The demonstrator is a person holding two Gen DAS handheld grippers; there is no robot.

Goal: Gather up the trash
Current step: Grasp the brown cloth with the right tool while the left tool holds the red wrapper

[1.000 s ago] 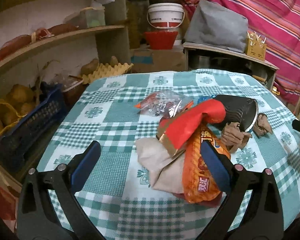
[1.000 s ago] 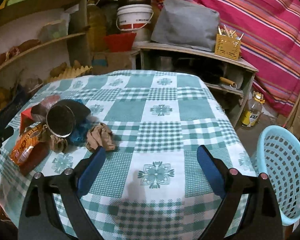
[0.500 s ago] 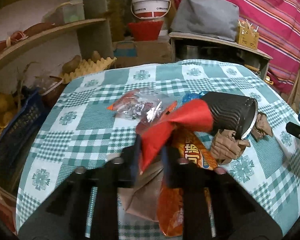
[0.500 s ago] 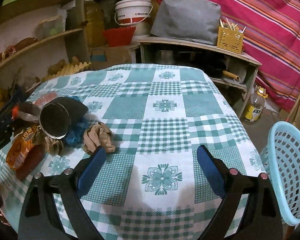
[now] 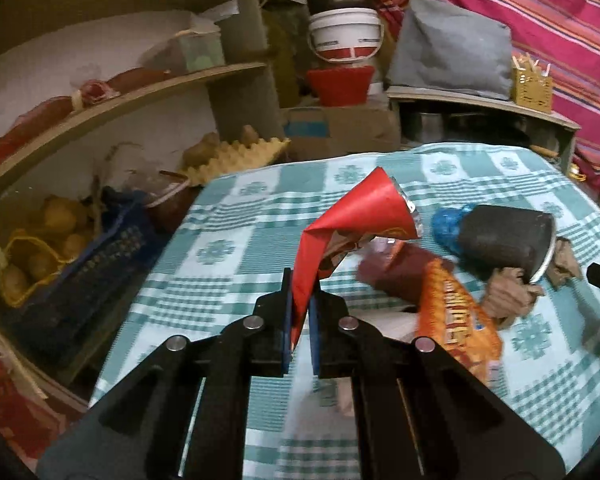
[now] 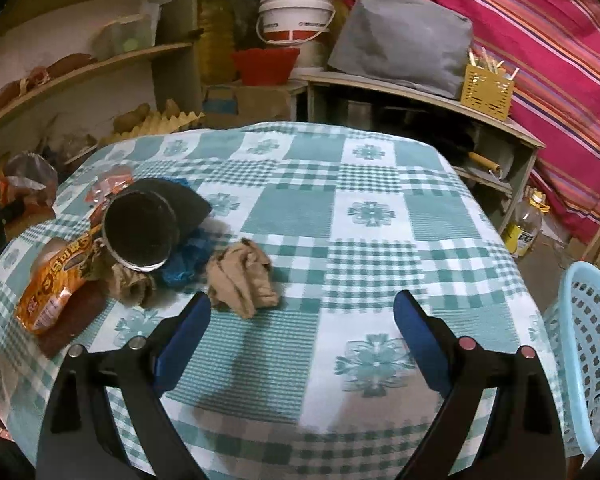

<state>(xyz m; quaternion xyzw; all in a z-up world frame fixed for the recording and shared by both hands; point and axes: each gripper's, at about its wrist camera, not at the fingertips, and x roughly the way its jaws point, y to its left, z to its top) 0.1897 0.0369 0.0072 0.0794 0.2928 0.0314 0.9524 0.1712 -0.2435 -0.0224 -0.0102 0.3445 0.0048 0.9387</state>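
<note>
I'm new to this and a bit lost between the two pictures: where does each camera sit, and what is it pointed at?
Left wrist: sits on the left gripper, looking down along its fingers at the table's left side and shelves; its jaws are shut on a red wrapper.
Right wrist: sits on the right gripper, looking across the table at a crumpled paper and a blue basket; its jaws are open and empty.
Shared: the black cup, orange snack bag and white bucket.
</note>
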